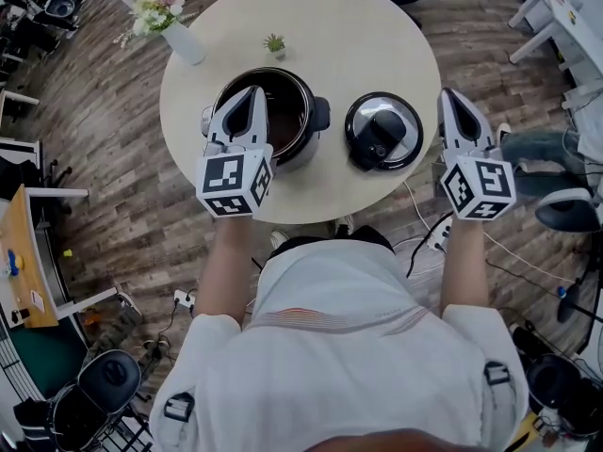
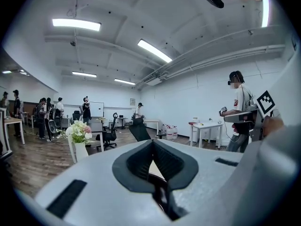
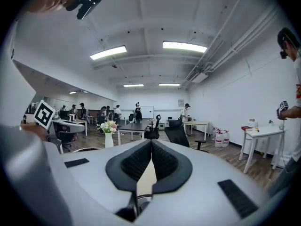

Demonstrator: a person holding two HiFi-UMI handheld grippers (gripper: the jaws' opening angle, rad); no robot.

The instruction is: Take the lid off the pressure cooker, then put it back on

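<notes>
We are holding our left gripper with its jaws squeezed together and nothing in them, above the near side of the open pressure cooker on the round table. The lid is lying flat on the table just right of the pot, not touching it, so we think taking it off is done. We are holding our right gripper closed and empty by the table's right edge, near the lid, maybe to lift it back on
</notes>
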